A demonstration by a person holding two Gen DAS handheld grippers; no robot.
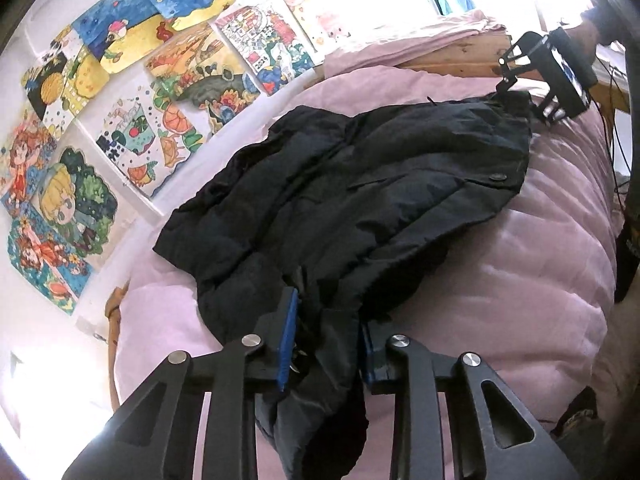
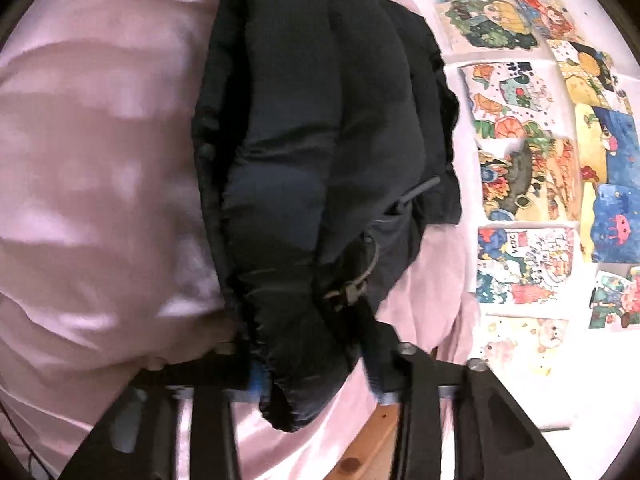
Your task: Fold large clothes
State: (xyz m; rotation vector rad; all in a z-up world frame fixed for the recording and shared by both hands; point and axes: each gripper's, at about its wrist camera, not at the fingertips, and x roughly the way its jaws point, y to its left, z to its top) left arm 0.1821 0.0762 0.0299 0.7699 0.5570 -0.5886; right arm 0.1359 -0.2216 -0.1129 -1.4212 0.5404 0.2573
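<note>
A black puffer jacket (image 1: 360,192) lies across a pink quilt (image 1: 500,280) on a bed. My left gripper (image 1: 326,344) is shut on one end of the jacket, with black fabric bunched between its blue pads. My right gripper (image 1: 532,92) shows at the far end of the jacket in the left wrist view, at its top edge. In the right wrist view the right gripper (image 2: 316,376) is shut on the other end of the jacket (image 2: 320,140), which stretches away from it. That view is blurred.
Several colourful children's drawings (image 1: 132,92) cover the white wall beside the bed; they also show in the right wrist view (image 2: 532,160). A wooden bed frame (image 1: 460,56) with folded pink bedding stands at the far end. Cables (image 1: 612,152) hang at the right.
</note>
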